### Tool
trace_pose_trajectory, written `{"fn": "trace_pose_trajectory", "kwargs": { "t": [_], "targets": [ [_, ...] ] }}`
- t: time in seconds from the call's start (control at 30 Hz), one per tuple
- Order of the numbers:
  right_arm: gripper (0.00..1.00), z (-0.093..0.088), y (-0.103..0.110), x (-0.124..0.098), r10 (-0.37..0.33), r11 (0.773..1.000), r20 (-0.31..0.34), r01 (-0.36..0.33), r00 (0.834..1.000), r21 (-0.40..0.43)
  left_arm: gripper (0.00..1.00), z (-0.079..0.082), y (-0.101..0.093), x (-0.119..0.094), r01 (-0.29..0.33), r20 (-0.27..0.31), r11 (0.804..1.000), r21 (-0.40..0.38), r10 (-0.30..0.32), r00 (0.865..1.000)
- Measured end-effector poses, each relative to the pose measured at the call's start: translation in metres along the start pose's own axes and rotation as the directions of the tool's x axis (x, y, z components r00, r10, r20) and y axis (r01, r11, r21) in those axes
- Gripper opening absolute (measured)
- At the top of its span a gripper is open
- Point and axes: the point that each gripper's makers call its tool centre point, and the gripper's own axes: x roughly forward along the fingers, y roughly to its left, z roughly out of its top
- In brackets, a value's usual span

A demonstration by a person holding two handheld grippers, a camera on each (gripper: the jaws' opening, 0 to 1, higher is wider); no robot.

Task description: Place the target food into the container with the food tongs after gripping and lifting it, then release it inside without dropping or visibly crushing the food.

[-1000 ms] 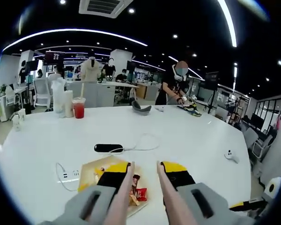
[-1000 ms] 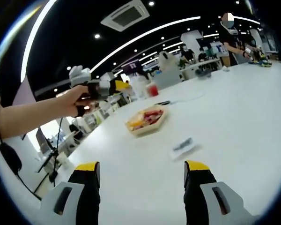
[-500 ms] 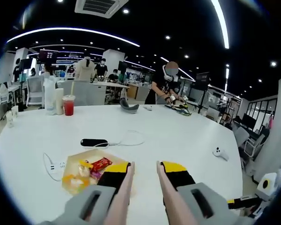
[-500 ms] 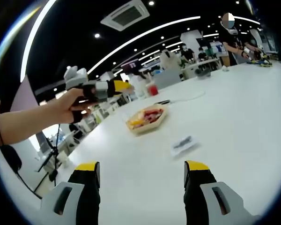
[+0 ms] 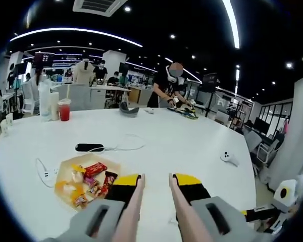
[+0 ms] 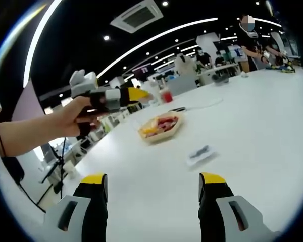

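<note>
On white table [image 5: 192, 146] | snack tray [image 5: 86, 179] | open-plan office behind

Count, left gripper view:
- white table [image 5: 192, 151]: 1
- tray of snacks [image 5: 65, 174]: 1; wrapped pieces inside several, exact number cannot tell
- red wrapper [image 5: 94, 169]: 1 clear
- black oblong device [image 5: 89, 147] with white cable: 1
- white power strip [image 5: 49, 174]: 1
- red drink cup [image 5: 64, 109]: 1
- small white controller [image 5: 227, 158]: 1

Right gripper view:
- small wrapped packet [image 6: 199, 154] on table: 1
- hand [image 6: 73, 118] holding other gripper: 1
</note>
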Motion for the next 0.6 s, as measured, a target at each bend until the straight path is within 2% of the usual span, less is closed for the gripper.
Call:
{"fn": "trace_pose_trajectory", "kwargs": {
  "t": [0.2,0.33,0.6],
  "targets": [
    [0.74,-0.003,0.003,-0.002,0.011,1.000,-0.010,-0.011,1.000,-0.005,0.24,-0.007,-0.009,-0.003,0.006,-0.003,1.000,-0.012,-0.006,1.000],
    [0.74,-0.014,0.010,-0.004,0.031,0.999,-0.048,-0.032,0.998,-0.026,0.24,-0.006,-0.015,-0.006,0.013,-0.002,1.000,-0.009,-0.013,1.000],
    [0.75,-0.012,0.016,-0.006,0.041,0.997,-0.050,-0.044,0.998,-0.056,0.24,-0.007,-0.022,-0.010,0.013,0.023,1.000,-0.027,-0.012,1.000]
  ]
}}
